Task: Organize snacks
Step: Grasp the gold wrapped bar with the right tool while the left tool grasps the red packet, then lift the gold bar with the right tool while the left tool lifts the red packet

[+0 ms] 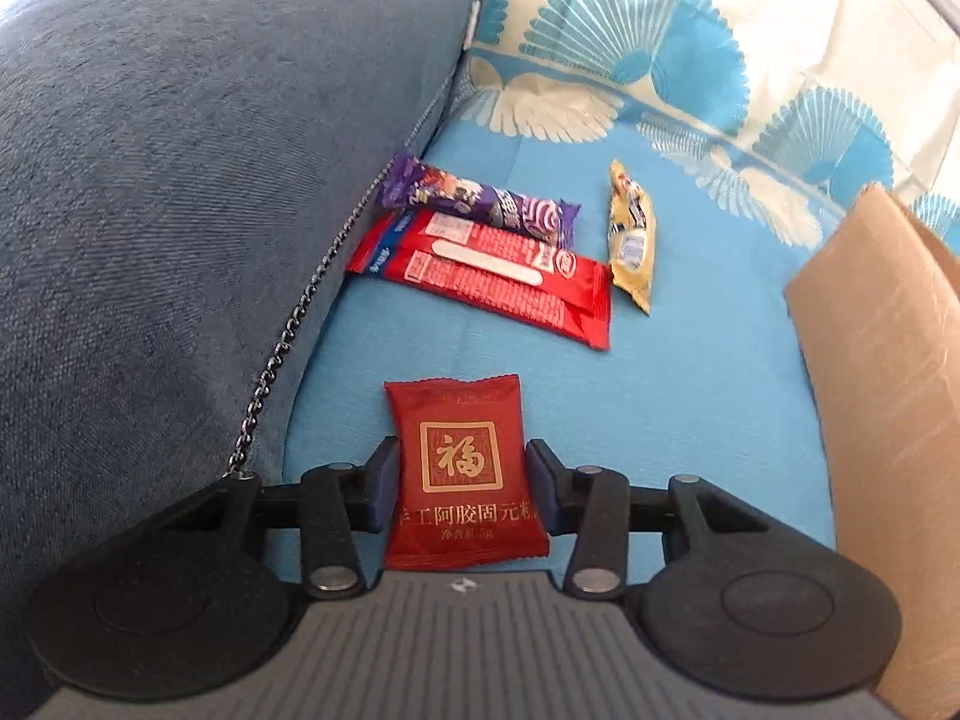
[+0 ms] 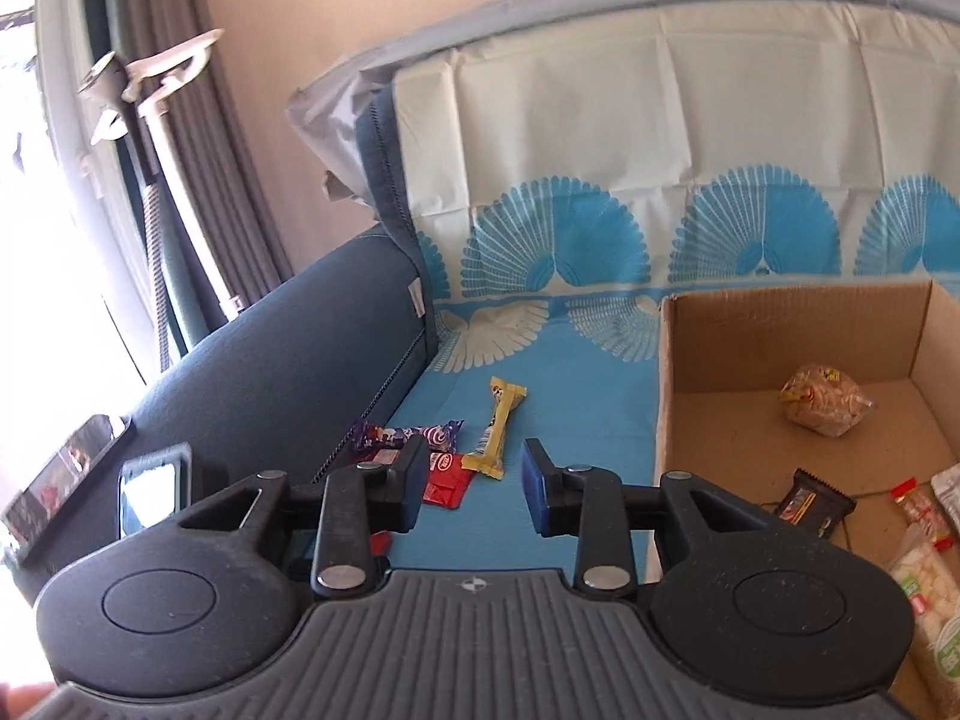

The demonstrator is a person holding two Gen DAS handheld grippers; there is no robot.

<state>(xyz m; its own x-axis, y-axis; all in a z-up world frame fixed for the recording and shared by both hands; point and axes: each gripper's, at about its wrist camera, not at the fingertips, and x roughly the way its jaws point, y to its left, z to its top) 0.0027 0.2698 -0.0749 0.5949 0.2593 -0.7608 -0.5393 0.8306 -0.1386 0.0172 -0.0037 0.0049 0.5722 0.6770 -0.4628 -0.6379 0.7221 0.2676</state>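
Observation:
A small dark-red snack packet (image 1: 465,474) with gold characters lies on the blue sofa cover between the pads of my left gripper (image 1: 463,480); the jaws sit at its two sides, and I cannot tell if they press it. Farther off lie a purple bar (image 1: 480,199), two red wafer packs (image 1: 489,273) and a yellow bar (image 1: 631,237). My right gripper (image 2: 471,483) is open and empty above the seat, left of the cardboard box (image 2: 665,396). The purple bar (image 2: 408,433), a red pack (image 2: 443,480) and the yellow bar (image 2: 497,429) show beyond it.
The box holds a clear bag of snacks (image 2: 823,399), a dark bar (image 2: 813,504) and several packets (image 2: 924,546) at the right edge; its wall (image 1: 888,360) stands right of my left gripper. The blue sofa armrest (image 1: 180,210) rises at left. A mirror (image 2: 147,492) stands on the armrest.

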